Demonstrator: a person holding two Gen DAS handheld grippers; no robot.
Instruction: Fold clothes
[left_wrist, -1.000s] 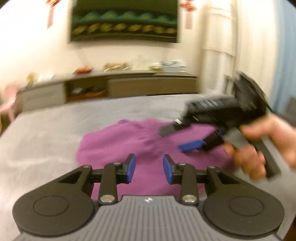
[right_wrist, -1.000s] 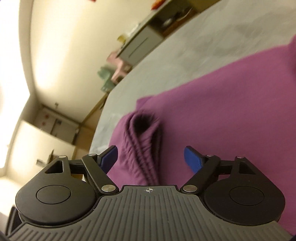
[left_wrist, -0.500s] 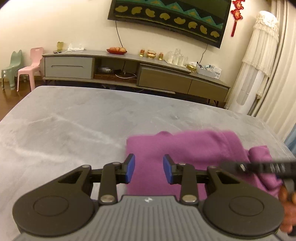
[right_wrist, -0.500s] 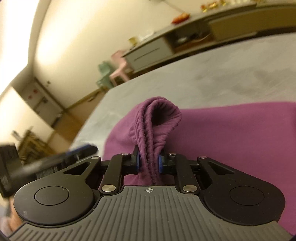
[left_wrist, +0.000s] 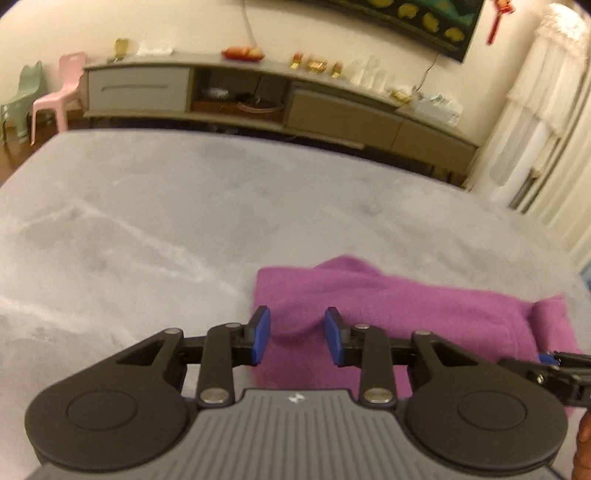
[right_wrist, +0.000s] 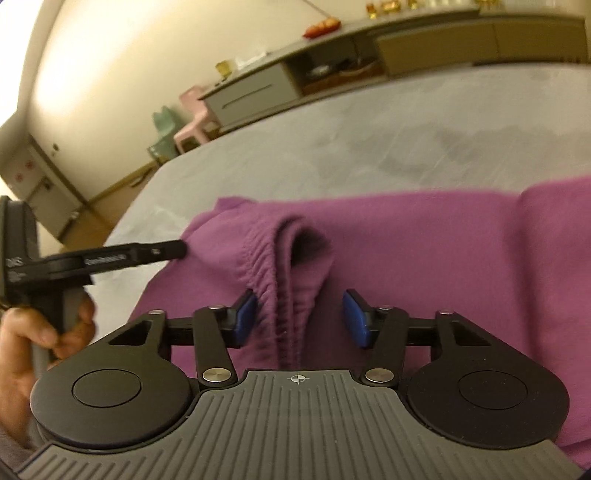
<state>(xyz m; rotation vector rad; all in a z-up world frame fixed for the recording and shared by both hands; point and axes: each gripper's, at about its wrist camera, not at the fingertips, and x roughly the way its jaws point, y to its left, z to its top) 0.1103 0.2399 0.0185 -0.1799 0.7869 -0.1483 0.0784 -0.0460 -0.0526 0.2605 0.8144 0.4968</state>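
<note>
A purple knit garment (left_wrist: 406, 310) lies on the grey table (left_wrist: 147, 221). My left gripper (left_wrist: 297, 338) hovers over its near left corner, open, with nothing pinched between the blue pads. My right gripper (right_wrist: 301, 319) sits over the garment (right_wrist: 461, 258). Its jaws are opening, and a folded ribbed cuff (right_wrist: 273, 273) stands loosely between the pads, which do not press on it. The right wrist view shows the left gripper (right_wrist: 173, 253) with its tip at the garment's left edge. The left wrist view catches the right gripper (left_wrist: 546, 360) at the far right edge.
Grey tabletop (right_wrist: 369, 140) stretches beyond and to the left of the garment. A long low cabinet (left_wrist: 258, 99) with small items lines the far wall. A pink chair (left_wrist: 55, 99) and a green chair (left_wrist: 18, 99) stand at its left. A person's hand (right_wrist: 37, 332) holds the left gripper.
The right gripper closed on the ribbed cuff and raised it, then let go; its jaws now stand apart. The left gripper swung over to the garment's left corner.
</note>
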